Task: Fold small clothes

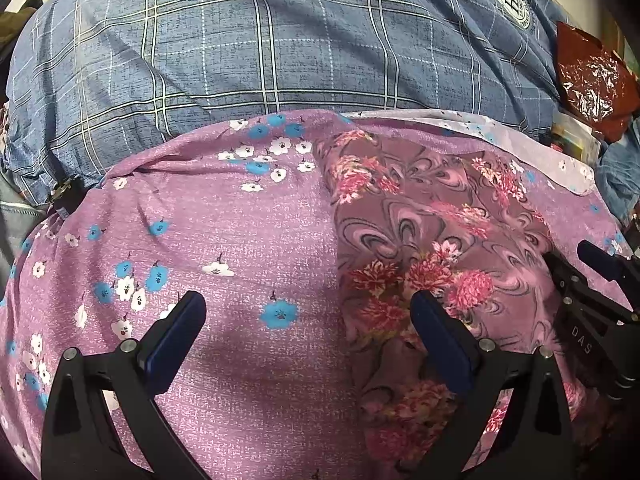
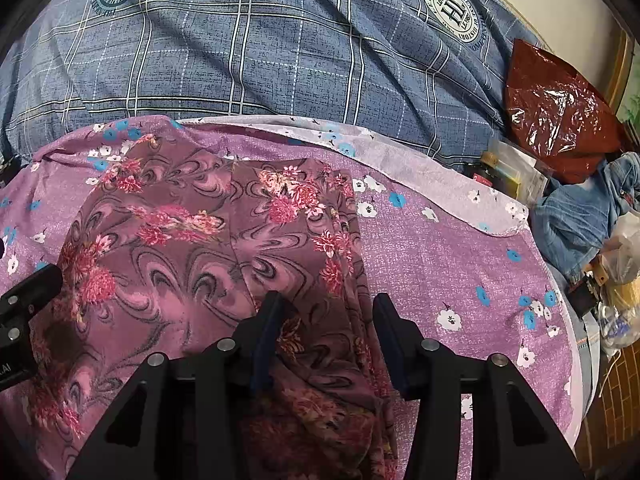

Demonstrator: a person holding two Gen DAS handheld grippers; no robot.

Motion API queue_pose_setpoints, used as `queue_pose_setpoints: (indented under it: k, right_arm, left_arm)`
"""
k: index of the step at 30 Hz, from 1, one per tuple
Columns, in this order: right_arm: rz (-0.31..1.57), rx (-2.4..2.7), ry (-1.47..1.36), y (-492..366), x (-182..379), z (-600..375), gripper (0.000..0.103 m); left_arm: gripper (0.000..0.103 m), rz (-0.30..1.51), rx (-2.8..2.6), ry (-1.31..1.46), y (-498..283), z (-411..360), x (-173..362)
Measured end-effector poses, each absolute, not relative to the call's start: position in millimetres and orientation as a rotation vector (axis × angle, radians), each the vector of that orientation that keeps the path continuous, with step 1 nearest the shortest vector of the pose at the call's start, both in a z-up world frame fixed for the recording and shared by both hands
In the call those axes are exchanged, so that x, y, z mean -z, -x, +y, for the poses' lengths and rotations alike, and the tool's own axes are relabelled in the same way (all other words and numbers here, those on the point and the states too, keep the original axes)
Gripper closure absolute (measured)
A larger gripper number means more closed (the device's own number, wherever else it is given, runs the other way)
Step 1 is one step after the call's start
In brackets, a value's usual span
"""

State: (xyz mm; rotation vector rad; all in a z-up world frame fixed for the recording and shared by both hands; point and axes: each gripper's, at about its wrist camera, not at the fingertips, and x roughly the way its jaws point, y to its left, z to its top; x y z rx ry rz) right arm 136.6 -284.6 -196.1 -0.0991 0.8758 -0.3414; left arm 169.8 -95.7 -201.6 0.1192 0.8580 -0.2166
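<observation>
Two tools hovering over floral clothing on a bed.
I am holding the left tool (image 1: pixel 308 312) spread wide; the right tool (image 2: pixel 326 304), half-spread, is straddling the mauve garment's (image 2: pixel 192 248) edge on the purple sheet (image 2: pixel 440 264).

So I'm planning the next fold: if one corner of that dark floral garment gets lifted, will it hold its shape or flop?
The dark floral garment would probably flop: it lies limp and creased on the purple flowered sheet. It looks thin, so likely light. Bunched folds near the right hand-held gripper suggest it drapes and may slide.
</observation>
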Motion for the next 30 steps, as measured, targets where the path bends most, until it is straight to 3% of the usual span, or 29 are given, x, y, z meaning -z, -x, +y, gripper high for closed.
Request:
queue_pose_setpoints:
  k: [30]
  right_arm:
    - [0.873, 0.338, 0.107, -136.8, 196.9, -287.1, 0.05]
  left_arm:
    - [0.001, 0.873, 0.195, -0.127, -174.5, -92.2, 207.3]
